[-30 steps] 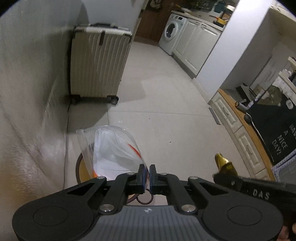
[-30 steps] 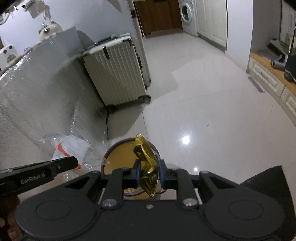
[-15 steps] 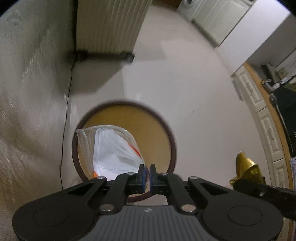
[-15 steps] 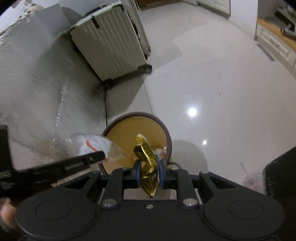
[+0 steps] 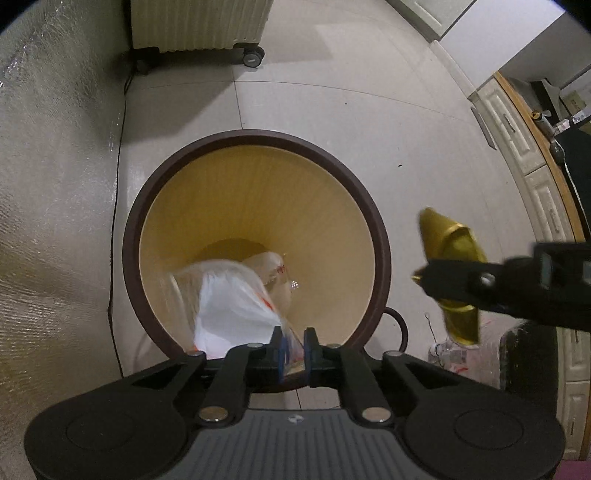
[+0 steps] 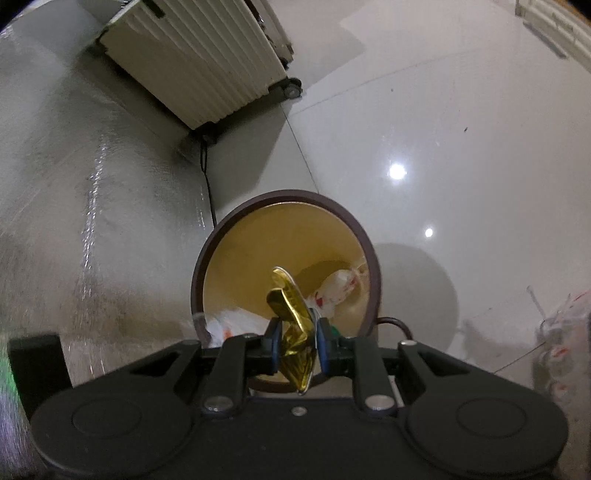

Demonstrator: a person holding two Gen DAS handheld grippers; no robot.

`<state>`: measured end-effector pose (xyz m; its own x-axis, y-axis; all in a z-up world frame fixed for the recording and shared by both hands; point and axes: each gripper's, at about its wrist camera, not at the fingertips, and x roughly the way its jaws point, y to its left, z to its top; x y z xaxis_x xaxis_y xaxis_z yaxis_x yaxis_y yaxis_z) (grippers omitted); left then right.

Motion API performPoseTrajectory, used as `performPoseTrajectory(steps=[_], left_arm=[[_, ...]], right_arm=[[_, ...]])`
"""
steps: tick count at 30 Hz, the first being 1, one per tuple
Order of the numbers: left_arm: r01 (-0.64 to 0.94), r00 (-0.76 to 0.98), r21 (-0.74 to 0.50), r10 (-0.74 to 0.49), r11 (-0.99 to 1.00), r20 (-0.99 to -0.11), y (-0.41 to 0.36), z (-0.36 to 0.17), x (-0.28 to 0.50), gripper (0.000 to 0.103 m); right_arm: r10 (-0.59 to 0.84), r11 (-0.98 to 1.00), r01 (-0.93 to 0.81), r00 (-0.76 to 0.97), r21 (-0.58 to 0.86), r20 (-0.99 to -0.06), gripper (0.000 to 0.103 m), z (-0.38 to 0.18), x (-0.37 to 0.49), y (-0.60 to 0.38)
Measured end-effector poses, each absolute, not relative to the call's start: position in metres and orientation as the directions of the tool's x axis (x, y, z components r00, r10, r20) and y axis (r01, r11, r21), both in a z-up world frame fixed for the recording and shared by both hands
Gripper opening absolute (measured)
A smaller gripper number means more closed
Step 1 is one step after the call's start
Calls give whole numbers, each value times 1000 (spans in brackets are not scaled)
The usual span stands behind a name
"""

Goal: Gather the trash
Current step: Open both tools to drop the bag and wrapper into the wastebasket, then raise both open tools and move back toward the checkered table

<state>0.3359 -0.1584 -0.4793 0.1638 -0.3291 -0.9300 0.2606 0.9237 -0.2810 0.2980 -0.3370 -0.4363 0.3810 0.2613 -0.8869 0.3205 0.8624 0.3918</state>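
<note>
A round bin [image 5: 255, 236] with a dark brown rim and tan inside stands on the tiled floor [image 5: 332, 103], close against the silvery wall [image 5: 55, 221] on its left, a black cable [image 5: 118, 147] running down between them. Past its far edge the floor lies bare up to the ribbed suitcase [image 5: 195, 26] at the wall; to the right it is bare as far as the white cabinets [image 5: 517, 140]. The left gripper [image 5: 293, 349] points down over the bin's near rim, its fingers opening, a clear bag [image 5: 229, 306] with white and orange inside hanging blurred between them into the bin. Crumpled pale trash [image 6: 338, 286] lies at the bin's bottom. The right gripper [image 6: 297, 349] has its fingers clamped on a gold wrapper [image 6: 291, 325], held above the near right rim.
</note>
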Motion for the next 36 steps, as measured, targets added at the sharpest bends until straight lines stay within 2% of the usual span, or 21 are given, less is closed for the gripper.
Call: performPoseTrajectory(steps=[3, 5, 9, 16, 19, 21, 22, 31, 36], left_arm=[[259, 163, -269, -316, 928, -935, -158, -483, 337, 31], [265, 166, -257, -307, 929, -937, -158, -483, 338, 35], [268, 166, -234, -284, 935, -944, -160, -484, 335, 52], [283, 155, -187, -237, 941, -959, -161, -488, 329, 65], [277, 163, -169, -220, 946, -962, -157, -485, 326, 71], [265, 165, -159, -207, 951, -964, -154, -484, 326, 76], [256, 165, -156, -202, 954, -965, -152, -484, 326, 78], [202, 173, -134, -170, 970, -970, -140, -477, 325, 94], [162, 185, -121, -151, 979, -971, -132, -470, 325, 102]], right_arm=[[262, 864, 326, 363, 385, -894, 20, -448, 311, -333], [258, 867, 328, 349, 375, -901, 20, -456, 317, -329], [252, 877, 318, 333, 359, -909, 20, -464, 324, -325], [253, 880, 304, 351, 366, -901, 23, -466, 324, -325], [258, 877, 300, 363, 375, -895, 33, -466, 324, -326], [264, 873, 299, 374, 385, -889, 46, -466, 323, -328], [266, 872, 298, 376, 387, -888, 49, -465, 322, -329], [243, 911, 247, 328, 331, -913, 63, -466, 309, -329], [220, 939, 189, 315, 288, -923, 74, -464, 300, -330]])
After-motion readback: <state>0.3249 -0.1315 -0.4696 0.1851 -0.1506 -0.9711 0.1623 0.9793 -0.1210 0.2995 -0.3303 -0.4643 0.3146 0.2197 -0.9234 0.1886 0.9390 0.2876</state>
